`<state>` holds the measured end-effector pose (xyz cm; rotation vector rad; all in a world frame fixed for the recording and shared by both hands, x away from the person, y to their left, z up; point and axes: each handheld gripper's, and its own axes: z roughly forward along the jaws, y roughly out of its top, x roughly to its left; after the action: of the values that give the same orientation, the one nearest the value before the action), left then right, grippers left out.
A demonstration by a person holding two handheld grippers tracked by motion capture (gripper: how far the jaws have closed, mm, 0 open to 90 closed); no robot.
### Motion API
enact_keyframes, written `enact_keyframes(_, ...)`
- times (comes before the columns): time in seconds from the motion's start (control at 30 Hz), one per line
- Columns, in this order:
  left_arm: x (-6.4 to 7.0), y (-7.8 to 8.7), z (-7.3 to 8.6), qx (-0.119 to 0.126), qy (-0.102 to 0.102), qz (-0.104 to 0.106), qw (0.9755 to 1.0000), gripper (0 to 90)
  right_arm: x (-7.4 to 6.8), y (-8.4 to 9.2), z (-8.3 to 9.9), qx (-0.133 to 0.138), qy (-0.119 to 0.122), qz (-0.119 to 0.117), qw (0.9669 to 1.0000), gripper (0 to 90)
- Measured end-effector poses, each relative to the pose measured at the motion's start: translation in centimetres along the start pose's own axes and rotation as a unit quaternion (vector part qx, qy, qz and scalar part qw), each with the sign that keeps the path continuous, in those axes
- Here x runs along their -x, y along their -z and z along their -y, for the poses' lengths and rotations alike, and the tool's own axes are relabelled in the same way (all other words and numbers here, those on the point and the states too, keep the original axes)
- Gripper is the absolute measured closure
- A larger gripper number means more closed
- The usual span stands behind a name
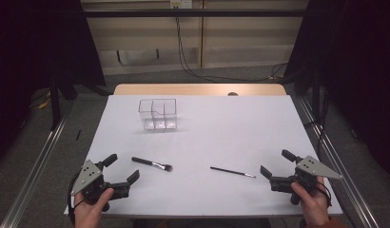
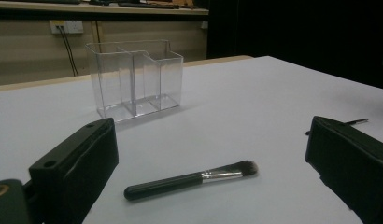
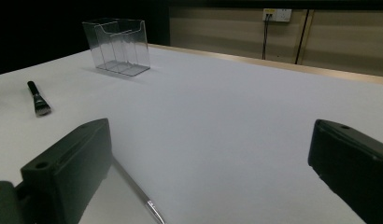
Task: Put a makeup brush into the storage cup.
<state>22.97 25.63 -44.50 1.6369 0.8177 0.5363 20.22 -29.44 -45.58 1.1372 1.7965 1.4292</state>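
1. The thick brush (image 1: 152, 164) is lying flat near the front edge of the surface (image 1: 221, 128), towards its left corner, with its long axis running roughly along that edge, slightly slanted.
2. Its bristles are pointing right and its dark handle left, towards the left tool (image 1: 122, 169).
3. That brush is sitting just ahead of the left tool, not touching it; in the left gripper view (image 2: 192, 179) it is lying between the jaws, farther out.
4. The thin brush (image 1: 232, 172) is lying near the front edge too, its tip pointing right at the right tool (image 1: 274, 164), close beside it.
5. Both tools are resting wide apart, gripping nothing.
6. The clear organiser (image 1: 158, 114) is standing towards the rear left.
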Motion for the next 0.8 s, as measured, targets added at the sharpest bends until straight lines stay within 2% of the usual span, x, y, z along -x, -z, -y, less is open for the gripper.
enact_keyframes(0.17,0.07,-0.19,0.03,-0.005,0.002,0.002,1.0000,2.5,0.10,0.12,0.07,0.001,-0.010,0.000,0.9999,0.0)
enact_keyframes(0.27,0.15,-0.17,0.01,-0.003,0.000,0.004,1.0000,2.5,0.12,0.11,0.08,0.000,-0.008,0.000,1.0000,0.0)
enact_keyframes(0.43,0.06,-0.34,0.16,-0.023,-0.001,0.005,0.9997,2.7,0.05,0.02,0.09,-0.002,-0.007,0.003,1.0000,0.0)
enact_keyframes(0.5,0.08,-0.37,0.14,-0.023,0.006,0.015,0.9996,2.7,0.04,0.00,0.10,-0.003,-0.007,0.004,1.0000,0.0)
enact_keyframes(0.6,0.14,-0.42,0.01,-0.027,-0.001,0.021,0.9994,2.7,-0.08,0.00,0.09,-0.005,0.000,0.004,1.0000,0.0)
enact_keyframes(0.73,-0.01,-0.34,-0.17,-0.026,0.008,0.038,0.9989,2.6,-0.35,-0.02,0.07,-0.008,0.004,0.001,1.0000,0.0)
enact_keyframes(0.8,-0.11,-0.27,-0.25,-0.025,0.011,0.037,0.9989,2.5,-0.41,-0.14,0.10,-0.013,0.004,0.000,0.9999,0.0)
